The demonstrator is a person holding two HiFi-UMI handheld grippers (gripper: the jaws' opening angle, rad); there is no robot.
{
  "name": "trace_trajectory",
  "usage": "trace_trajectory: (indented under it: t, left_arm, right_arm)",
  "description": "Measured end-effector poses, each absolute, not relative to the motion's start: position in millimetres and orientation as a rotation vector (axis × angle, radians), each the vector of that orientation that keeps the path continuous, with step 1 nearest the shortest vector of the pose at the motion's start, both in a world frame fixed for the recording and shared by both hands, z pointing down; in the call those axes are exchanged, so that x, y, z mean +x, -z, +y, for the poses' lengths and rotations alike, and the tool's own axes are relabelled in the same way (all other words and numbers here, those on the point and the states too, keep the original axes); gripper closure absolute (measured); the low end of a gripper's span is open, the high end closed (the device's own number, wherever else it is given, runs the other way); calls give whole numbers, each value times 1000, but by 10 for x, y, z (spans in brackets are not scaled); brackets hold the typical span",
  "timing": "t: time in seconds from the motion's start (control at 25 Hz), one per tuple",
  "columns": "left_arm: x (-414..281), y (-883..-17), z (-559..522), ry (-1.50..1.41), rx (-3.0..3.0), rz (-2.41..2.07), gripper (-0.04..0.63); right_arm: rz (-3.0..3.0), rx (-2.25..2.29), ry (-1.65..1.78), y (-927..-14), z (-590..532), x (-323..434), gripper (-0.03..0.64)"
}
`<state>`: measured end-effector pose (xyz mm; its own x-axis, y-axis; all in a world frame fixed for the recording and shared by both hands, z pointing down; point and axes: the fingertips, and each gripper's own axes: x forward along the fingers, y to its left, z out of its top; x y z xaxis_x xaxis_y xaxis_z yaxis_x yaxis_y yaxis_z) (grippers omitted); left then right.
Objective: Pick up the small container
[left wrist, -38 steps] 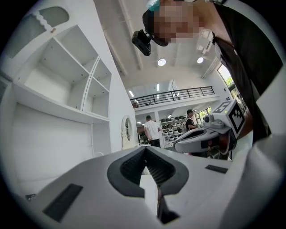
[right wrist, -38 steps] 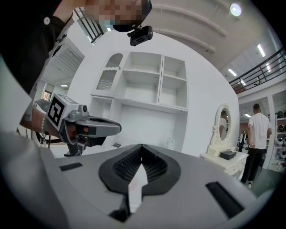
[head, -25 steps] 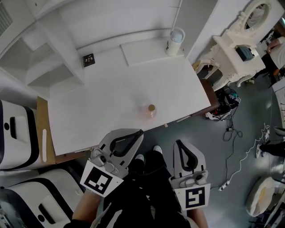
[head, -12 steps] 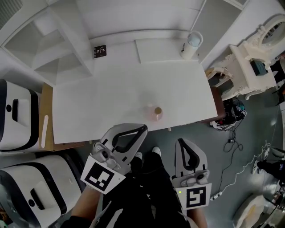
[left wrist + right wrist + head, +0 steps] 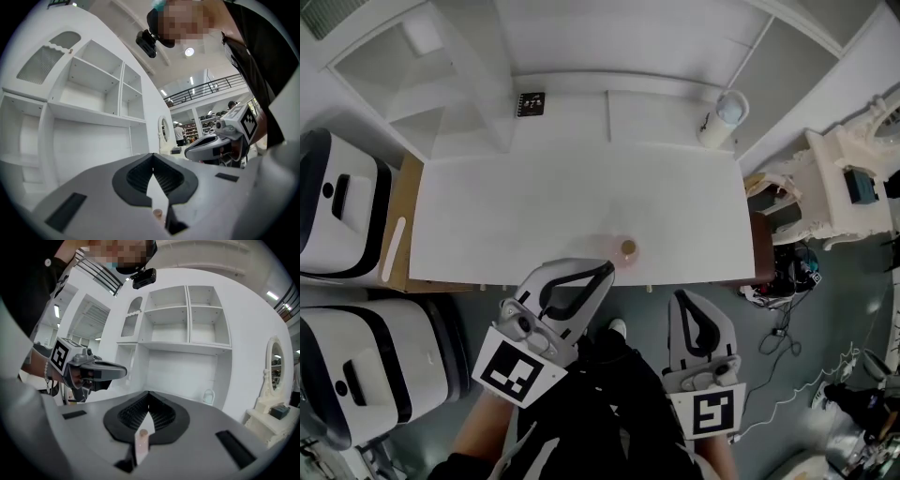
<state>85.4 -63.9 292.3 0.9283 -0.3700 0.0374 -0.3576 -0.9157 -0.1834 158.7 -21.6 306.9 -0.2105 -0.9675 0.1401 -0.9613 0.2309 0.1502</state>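
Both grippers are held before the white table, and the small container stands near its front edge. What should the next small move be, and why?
Probably open the left gripper first, before advancing. Its jaws are shut with nothing between them, and its tip is nearer the small container than the right gripper, also shut. The container stands untouched near the front edge of the table.

A white worktop [image 5: 534, 216] fills the middle of the head view. A small black marker card [image 5: 530, 103] lies at its upper edge, and a white lidded jug [image 5: 722, 119] stands at the upper right. White shelves [image 5: 422, 66] fill the upper left. Two white-and-black machines [image 5: 356, 366] stand at the left, and cables [image 5: 787, 375] trail across the grey floor at the lower right.
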Motion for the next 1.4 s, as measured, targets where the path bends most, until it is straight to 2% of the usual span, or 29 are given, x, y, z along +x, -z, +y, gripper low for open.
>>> trace_trajectory:
  t: [0.76, 1.24, 1.4]
  left_arm:
    - [754, -2878, -647, 172, -2800, 949, 595]
    - [699, -2968, -686, 192, -2799, 991, 595]
    - [705, -3073, -688, 197, -2827, 1007, 595]
  right_arm:
    - [-2523, 1548, 93, -3118, -473, 1661, 615]
    - [-2543, 1509, 36, -3371, -666, 1645, 615]
    - [-2547, 1441, 15, -3559, -697, 1599, 591]
